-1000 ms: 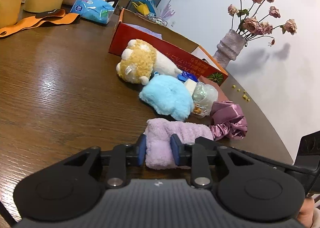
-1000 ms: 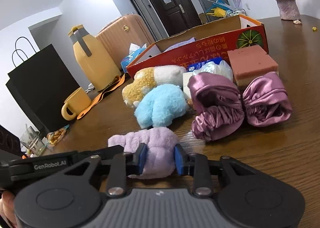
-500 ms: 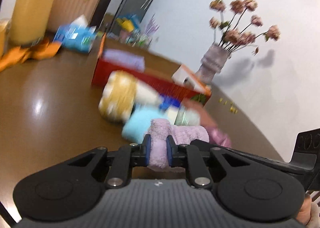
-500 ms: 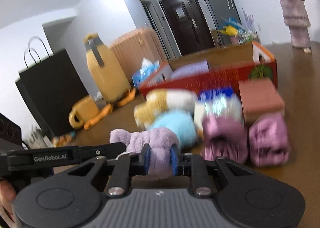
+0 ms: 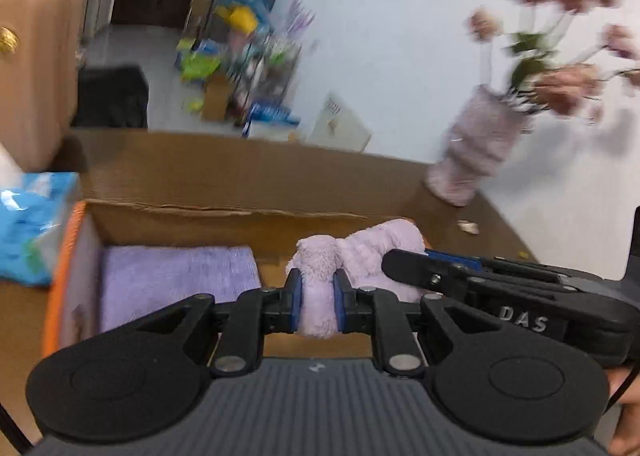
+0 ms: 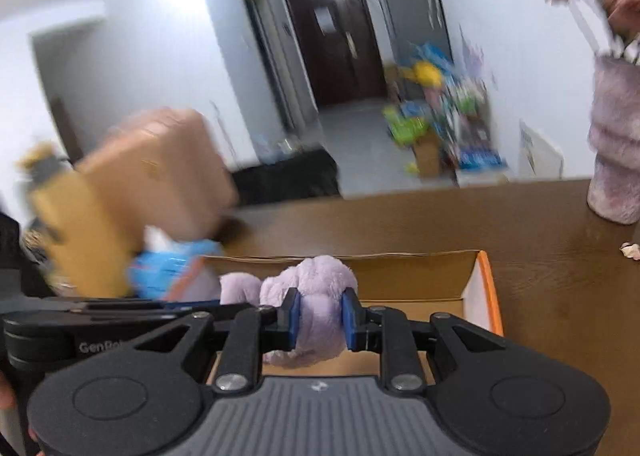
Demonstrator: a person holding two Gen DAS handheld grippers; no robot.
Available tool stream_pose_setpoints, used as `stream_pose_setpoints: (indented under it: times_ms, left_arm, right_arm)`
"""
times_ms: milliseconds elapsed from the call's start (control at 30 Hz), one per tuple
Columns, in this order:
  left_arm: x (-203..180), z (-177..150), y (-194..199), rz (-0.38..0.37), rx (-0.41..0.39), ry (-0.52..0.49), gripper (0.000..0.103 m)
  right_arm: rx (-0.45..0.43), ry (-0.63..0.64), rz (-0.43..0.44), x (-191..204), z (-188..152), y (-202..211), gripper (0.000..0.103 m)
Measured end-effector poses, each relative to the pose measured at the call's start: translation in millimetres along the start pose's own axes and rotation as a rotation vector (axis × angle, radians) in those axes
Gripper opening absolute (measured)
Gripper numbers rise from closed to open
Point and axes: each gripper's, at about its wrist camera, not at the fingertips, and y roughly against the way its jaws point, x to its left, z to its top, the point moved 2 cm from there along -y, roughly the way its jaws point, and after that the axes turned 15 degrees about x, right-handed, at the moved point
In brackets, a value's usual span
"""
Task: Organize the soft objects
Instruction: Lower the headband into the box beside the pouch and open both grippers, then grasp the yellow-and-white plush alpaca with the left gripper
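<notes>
The left gripper [image 5: 316, 298] is pinching one end of the fluffy lilac rolled towel [image 5: 360, 252], its blue pads [image 5: 293, 298] sunk into the pile; the right gripper [image 6: 320, 316] is pinching the other end of the same towel [image 6: 312, 296], its jaws a little wider and the plush bulging between them; in the left wrist view the right gripper reaches in from 3 o'clock and meets the towel just beside the left one.

The towel hangs in the air above the open brown cardboard box with orange edges [image 5: 240, 216]; a flat folded lavender cloth [image 5: 176, 280] already lies inside the box at 9 o'clock of the held towel, and bare cardboard floor shows beneath and at 3 o'clock of it.

Judging by how it dents and sags, the towel is light, very soft and not slippery; it cannot break, but it can unroll or droop if only one end is held; a grip at both ends, deep in the roll rather than on loose nap, looks the safest, as here.

Beyond the box on the dark wooden table [image 6: 540, 236] a pale mauve textured vase of dried pink roses [image 5: 480, 148] stands at 2 o'clock, well apart; a blue tissue packet [image 5: 32, 228] lies at 9 o'clock just outside the box wall; both views are blurred.
</notes>
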Motion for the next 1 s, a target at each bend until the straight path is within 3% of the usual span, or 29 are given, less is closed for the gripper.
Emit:
stream_pose_setpoints:
  times_ms: [100, 233, 333, 400, 467, 600, 733, 1000]
  left_arm:
    - [7.5, 22.4, -43.0, 0.056, 0.049, 0.026, 0.018]
    - [11.7, 27.3, -73.9, 0.171, 0.059, 0.01, 0.021]
    - [17.2, 26.8, -76.2, 0.175, 0.068, 0.022, 0.027]
    - [18.5, 26.2, -67.8, 0.169, 0.049, 0.024, 0.035]
    - [16.0, 22.5, -53.8, 0.177, 0.021, 0.017, 0.049]
    - [-1.7, 21.7, -8.5, 0.179, -0.047, -0.032, 0.055]
    - [-23.1, 16.1, 46.2, 0.222, -0.108, -0.086, 0.076]
    - [-34.4, -38.0, 160.0, 0.306, -0.244, -0.113, 0.089]
  right_arm:
    - [0.094, -0.004, -0.08, -17.1, 29.3, -49.2, 0.021]
    - [0.165, -0.019, -0.147, -26.6, 41.5, -92.9, 0.027]
    - [0.208, -0.041, -0.175, -28.4, 44.7, -106.9, 0.033]
    - [0.193, -0.042, -0.178, -27.9, 41.6, -102.8, 0.043]
    - [0.171, -0.062, -0.143, -31.2, 38.7, -92.0, 0.045]
    - [0.112, -0.073, -0.125, -29.0, 39.1, -49.3, 0.05]
    - [0.056, -0.028, -0.138, -23.4, 35.1, 10.5, 0.056]
    - [-0.098, 0.066, -0.143, 2.4, 0.6, 132.5, 0.069]
